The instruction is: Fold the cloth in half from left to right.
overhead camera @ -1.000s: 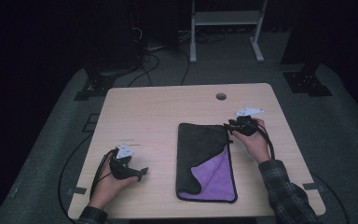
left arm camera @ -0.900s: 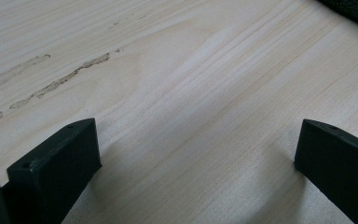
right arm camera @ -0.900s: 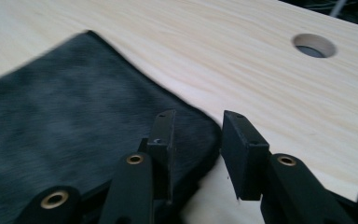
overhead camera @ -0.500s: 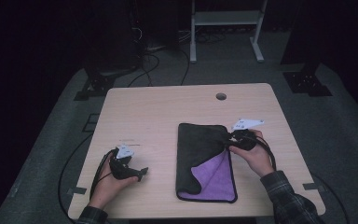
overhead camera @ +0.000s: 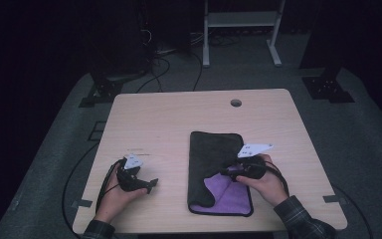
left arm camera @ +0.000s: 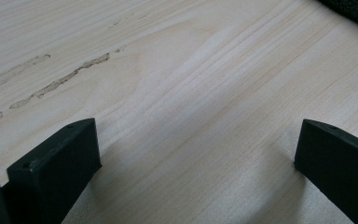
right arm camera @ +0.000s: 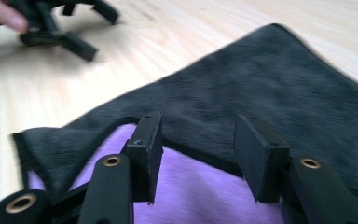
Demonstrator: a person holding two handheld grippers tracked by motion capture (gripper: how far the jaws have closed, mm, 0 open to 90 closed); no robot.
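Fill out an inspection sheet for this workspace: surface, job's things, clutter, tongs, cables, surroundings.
Surface: light wooden table, round hole near far edge.
Job's things: dark cloth, partly folded, purple underside exposed.
Clutter: nothing seen.
Tongs: left tongs open, over bare wood; right tongs open, at the cloth's folded edge.
Cables: one trails from each tool; more on the floor behind.
Surroundings: dark room, grey floor, white frame legs.
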